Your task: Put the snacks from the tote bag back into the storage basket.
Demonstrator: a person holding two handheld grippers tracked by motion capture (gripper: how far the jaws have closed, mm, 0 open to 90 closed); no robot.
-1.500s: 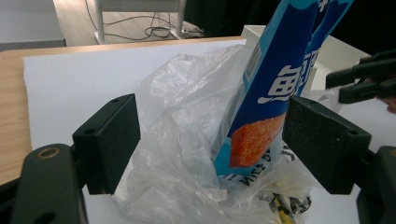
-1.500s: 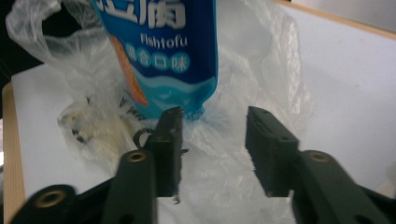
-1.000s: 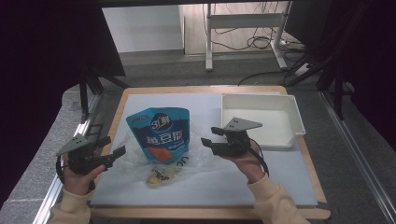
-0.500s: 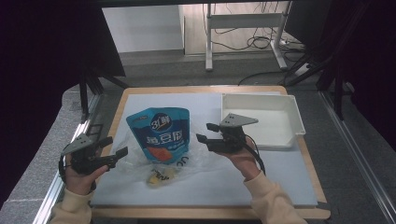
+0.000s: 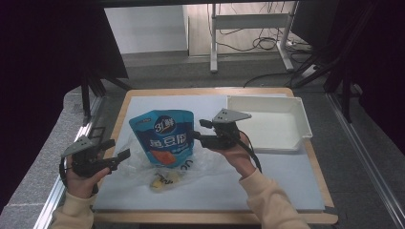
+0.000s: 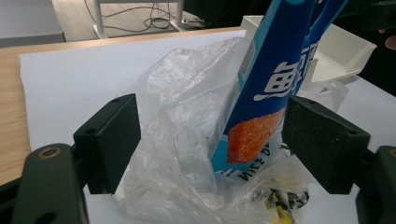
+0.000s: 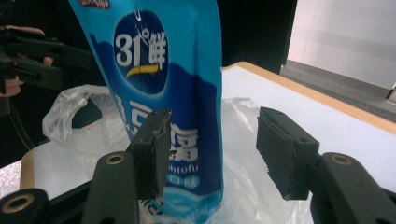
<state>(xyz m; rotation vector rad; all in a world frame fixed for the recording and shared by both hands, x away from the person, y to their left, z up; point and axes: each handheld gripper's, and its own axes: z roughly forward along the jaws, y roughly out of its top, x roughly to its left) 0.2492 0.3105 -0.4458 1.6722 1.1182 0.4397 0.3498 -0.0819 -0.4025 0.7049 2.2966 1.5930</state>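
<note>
Black pads of your left gripper [image 6: 212, 154] stand wide apart, nothing clamped; crumpled clear plastic bag [image 6: 187, 140] and the lower part of the blue pouch [image 6: 261, 107] sit in the gap between them. Contact with either pad cannot be told. In the high view that gripper [image 5: 119, 157] hovers at the near left edge of the white mat [image 5: 286, 181], its tips just beside the bag [image 5: 143, 162].

Your right gripper [image 7: 210, 154] is also released, jaws spread. The pouch [image 7: 163, 93] stands upright in front of them, overlapping the left pad; the right pad is clear of it. In the high view this gripper [image 5: 197, 132] sits just beside the pouch's right edge [image 5: 165, 138].

Something yellow [image 5: 165, 180] lies inside the bag, near the pouch's base. Farther back on the right, a white tray [image 5: 298, 114] rests on the mat, apart from both grippers.
</note>
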